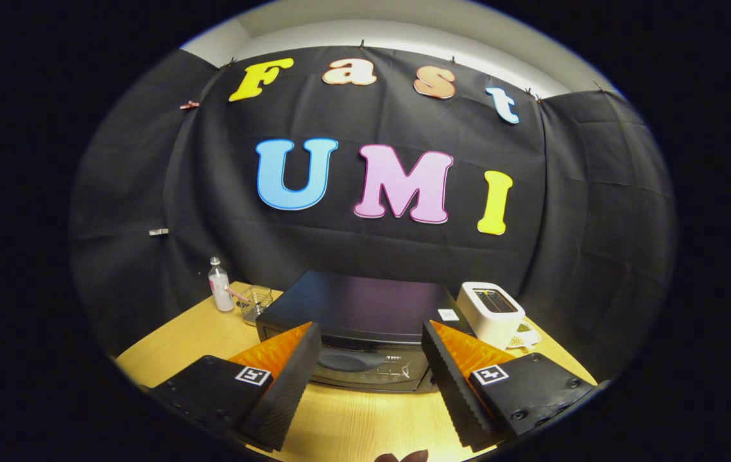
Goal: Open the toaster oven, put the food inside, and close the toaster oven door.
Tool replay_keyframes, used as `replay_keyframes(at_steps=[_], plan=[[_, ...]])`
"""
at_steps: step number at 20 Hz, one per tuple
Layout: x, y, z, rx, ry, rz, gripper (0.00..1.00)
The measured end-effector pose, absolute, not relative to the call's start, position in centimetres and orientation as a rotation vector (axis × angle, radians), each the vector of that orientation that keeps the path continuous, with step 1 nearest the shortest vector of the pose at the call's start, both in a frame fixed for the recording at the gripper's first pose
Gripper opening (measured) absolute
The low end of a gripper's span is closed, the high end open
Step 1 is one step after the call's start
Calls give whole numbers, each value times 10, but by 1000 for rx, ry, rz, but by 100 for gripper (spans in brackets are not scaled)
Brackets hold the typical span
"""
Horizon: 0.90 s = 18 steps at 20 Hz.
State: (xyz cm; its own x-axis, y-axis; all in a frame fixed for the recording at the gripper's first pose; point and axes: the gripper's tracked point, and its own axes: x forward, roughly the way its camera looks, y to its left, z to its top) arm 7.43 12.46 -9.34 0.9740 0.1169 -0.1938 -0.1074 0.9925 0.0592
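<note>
A black toaster oven [359, 314] sits on the wooden table [346, 423], just ahead of my fingers and seen from above. Its door [365, 369] stands upright and closed, with glass and a top handle showing between the fingers. My gripper [371, 346] hangs open above the table in front of the oven, its two fingers wide apart with nothing between them. A small dark rounded object [402, 457] peeks in at the table's near edge; I cannot tell what it is.
A white pop-up toaster [491, 313] stands right of the oven, with a small light item [524, 336] beside it. Left of the oven are a clear plastic bottle [219, 285] and a clear container [256, 303]. Black cloth walls close the booth behind.
</note>
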Motion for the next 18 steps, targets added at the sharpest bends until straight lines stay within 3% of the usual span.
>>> replay_keyframes(at_steps=[8, 18], plan=[[103, 145, -166, 91, 386, 87, 98], [140, 159, -167, 132, 416, 79, 97]])
